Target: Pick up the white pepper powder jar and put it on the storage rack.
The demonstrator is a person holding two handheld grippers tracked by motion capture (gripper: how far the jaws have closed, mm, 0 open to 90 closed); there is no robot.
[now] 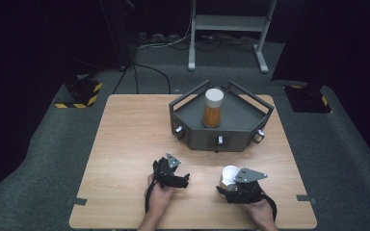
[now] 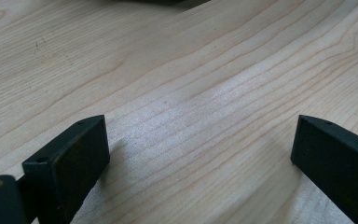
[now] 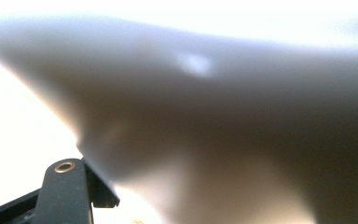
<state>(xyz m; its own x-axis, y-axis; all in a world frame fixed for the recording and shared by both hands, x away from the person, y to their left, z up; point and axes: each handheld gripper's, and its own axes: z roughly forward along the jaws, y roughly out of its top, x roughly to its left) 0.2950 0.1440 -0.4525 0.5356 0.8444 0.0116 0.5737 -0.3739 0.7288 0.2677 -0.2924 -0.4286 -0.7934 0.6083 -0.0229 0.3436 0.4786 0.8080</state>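
Observation:
My right gripper (image 1: 227, 185) rests near the table's front edge, at the right, and is shut on a white cup (image 1: 230, 173). In the right gripper view the cup (image 3: 214, 116) is a blurred white mass right in front of the camera, with one black jaw against its lower left side. My left gripper (image 1: 180, 180) sits to the left of it, also near the front edge. Its jaws (image 2: 200, 144) stand wide open over bare wood with nothing between them.
A dark grey tray (image 1: 238, 118) with raised rails stands at the back centre of the wooden table (image 1: 125, 139). An orange cylinder with a white top (image 1: 212, 108) stands upright in it. Beyond the table are a white frame's legs (image 1: 226, 29) and cables on the floor.

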